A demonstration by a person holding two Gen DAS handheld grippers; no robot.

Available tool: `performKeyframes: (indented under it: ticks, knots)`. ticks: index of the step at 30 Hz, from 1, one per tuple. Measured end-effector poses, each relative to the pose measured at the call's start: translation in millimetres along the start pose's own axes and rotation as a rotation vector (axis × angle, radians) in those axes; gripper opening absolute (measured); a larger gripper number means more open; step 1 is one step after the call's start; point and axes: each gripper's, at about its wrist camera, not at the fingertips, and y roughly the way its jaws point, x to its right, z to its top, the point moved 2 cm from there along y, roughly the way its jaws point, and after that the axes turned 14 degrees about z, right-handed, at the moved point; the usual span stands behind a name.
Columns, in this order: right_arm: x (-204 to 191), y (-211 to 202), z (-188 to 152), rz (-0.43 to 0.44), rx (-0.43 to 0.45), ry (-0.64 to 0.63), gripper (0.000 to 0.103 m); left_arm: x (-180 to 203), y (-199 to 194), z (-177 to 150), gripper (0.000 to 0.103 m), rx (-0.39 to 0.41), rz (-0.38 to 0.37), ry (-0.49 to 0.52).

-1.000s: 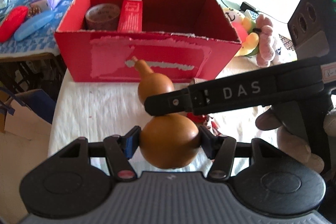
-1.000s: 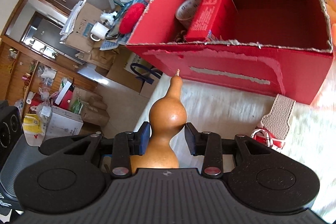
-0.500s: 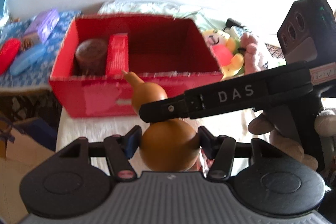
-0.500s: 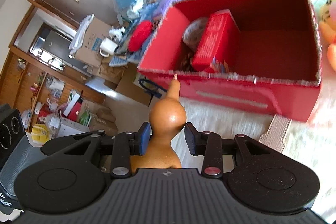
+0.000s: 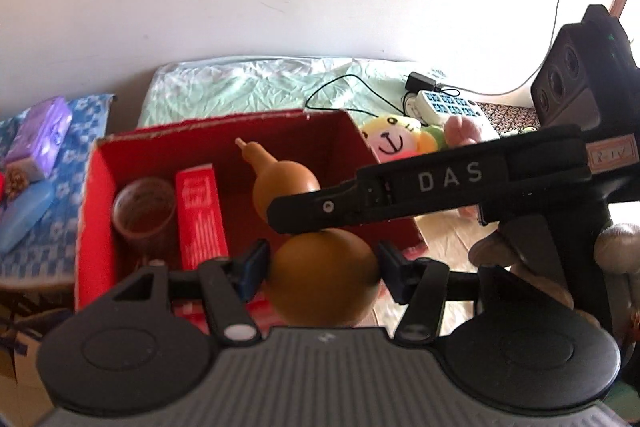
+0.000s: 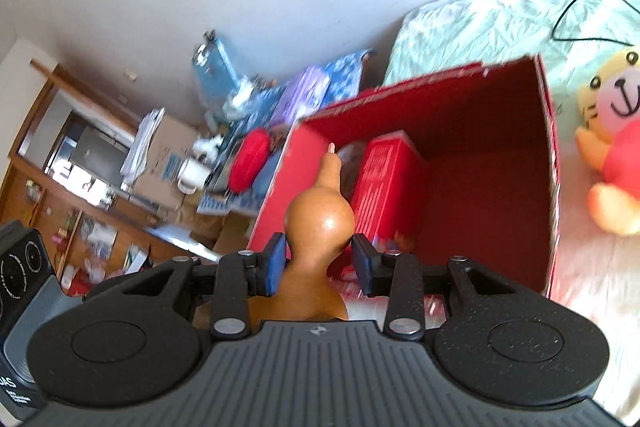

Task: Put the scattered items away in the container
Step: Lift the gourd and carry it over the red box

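The gourd [image 5: 320, 279] is brown and smooth, with a big round lower part, a smaller round upper part and a thin neck that ends in a pale tip. It shines a little where the light falls on it. Both tongs hold it at the same moment. The left gripper [image 5: 322, 269] is clamped on the big lower part, one blue pad on each side of it. The right gripper [image 6: 319, 265] is clamped at the narrow waist, just under the upper part, and in the left view its black finger crosses in front of the gourd there.

The gourd is in the air above the near wall of the red box [image 6: 554, 187], and its neck points over the open inside. The box stands on a pale cloth. In its left part, against the left wall, stand a brown round cup [image 5: 144, 211] and a red carton [image 5: 200, 215] beside it. The right part shows only the red bottom.

A plush toy [image 6: 616, 147] lies on the cloth beside the right wall of the box.
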Motion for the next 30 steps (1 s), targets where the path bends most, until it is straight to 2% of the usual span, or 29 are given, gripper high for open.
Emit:
performKeyframes:
  ticks: [6,14,22,26,30]
  knots:
    - [17.1,6.0,18.1,-0.053,0.046,0.011,0.038,-2.3,32.5,22.1,0.058,-0.013,-0.015,0.022]
    - [40.8,19.0,28.1,-0.130,0.044,0.037,0.037,-11.3,78.6,32.7,0.058,-0.080,-0.066,0.046]
    - [76.9,51.4,26.2,-0.219,-0.049,0.115,0.036,-26.0,134.7,26.8,0.058,-0.242,-0.124,0.019]
    - [83.0,66.4,27.4,-0.263,-0.108,0.130,0.035,-28.1,152.9,24.4,0.059,-0.321,-0.115,0.017]
    - [90.8,77.5,29.2,-0.308,-0.154,0.151,0.035,-32.7,162.8,25.7,0.059,-0.363,-0.076,0.013]
